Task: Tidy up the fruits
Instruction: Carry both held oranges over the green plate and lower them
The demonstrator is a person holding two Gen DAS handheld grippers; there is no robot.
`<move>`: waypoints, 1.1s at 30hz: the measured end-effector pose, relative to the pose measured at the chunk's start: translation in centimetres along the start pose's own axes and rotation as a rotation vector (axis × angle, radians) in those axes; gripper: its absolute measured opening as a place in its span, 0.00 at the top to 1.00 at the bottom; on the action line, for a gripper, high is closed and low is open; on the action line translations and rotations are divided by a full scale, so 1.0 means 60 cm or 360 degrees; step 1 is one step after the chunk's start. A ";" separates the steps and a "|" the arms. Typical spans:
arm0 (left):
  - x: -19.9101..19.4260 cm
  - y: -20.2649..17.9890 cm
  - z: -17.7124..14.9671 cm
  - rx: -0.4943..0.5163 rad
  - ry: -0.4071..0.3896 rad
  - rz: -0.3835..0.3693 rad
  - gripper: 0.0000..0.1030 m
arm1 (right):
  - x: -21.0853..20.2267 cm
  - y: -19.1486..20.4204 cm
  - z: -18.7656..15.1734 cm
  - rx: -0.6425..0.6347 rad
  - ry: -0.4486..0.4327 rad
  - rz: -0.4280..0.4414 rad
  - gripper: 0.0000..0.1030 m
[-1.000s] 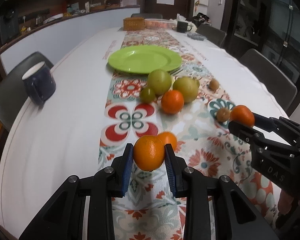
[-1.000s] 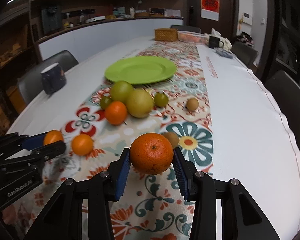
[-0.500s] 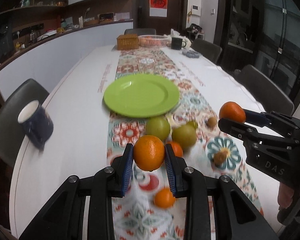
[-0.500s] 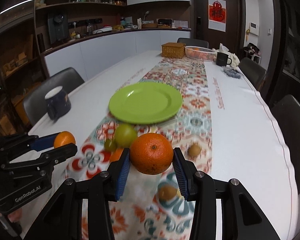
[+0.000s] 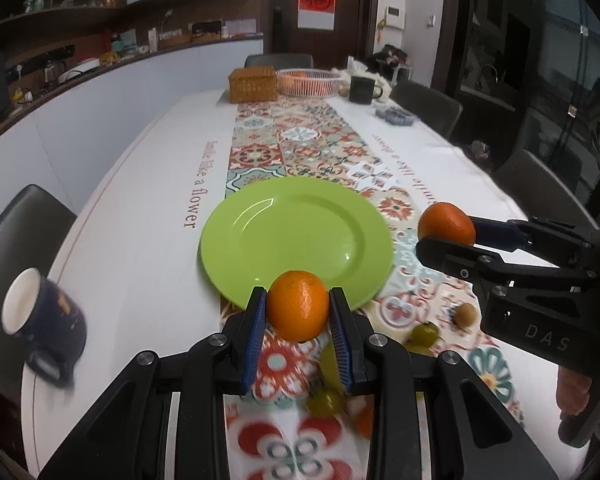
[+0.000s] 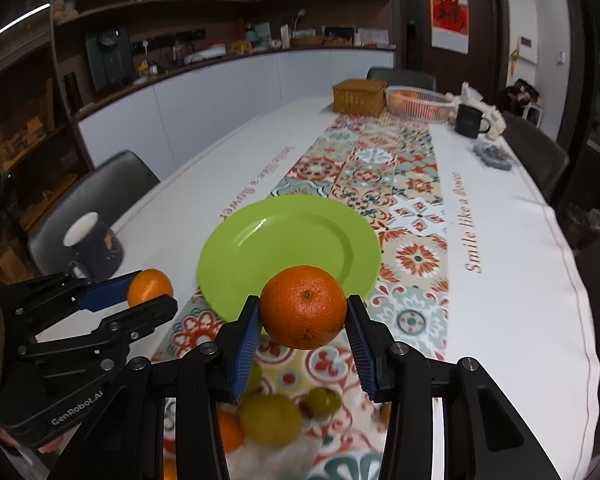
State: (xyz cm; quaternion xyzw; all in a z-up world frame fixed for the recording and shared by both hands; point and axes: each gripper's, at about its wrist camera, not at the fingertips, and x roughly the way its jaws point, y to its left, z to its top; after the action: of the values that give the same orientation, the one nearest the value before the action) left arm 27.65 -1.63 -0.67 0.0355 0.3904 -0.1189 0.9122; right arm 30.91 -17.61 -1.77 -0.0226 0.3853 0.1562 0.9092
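Above table (image 5: 132, 216) and green plate (image 5: 296, 236), both grippers' jaws clamp oranges, stem-ends camera-facing.

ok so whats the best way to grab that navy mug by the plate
Grip the navy mug across its body, coming from above with the fingers on either side. It seems to stand upright with its open mouth up, and its handle faces the near table edge, so the sides are free.

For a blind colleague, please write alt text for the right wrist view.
The right tool holds an orange in front of an empty green plate on a patterned table runner. At left, the left tool holds a smaller orange.
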 end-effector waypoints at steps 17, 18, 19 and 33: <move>0.154 0.041 0.018 -0.0002 0.0214 0.0004 0.69 | 0.145 -0.017 0.018 -0.0016 0.0203 0.0029 0.58; 0.155 0.042 0.018 -0.0005 0.0216 0.0008 0.69 | 0.146 -0.016 0.018 -0.0021 0.0201 0.0031 0.58; 0.155 0.042 0.018 -0.0006 0.0215 0.0018 0.65 | 0.146 -0.016 0.017 -0.0024 0.0202 0.0028 0.58; 0.018 0.029 -0.019 -0.0008 0.0027 0.0239 0.26 | 0.009 -0.008 -0.034 -0.0074 -0.0012 -0.0228 0.44</move>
State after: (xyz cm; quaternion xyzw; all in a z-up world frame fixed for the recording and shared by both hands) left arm 27.98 0.03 -2.26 0.0632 0.3948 -0.0489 0.9153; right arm 29.97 -18.26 -3.60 -0.0706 0.3756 0.0997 0.9187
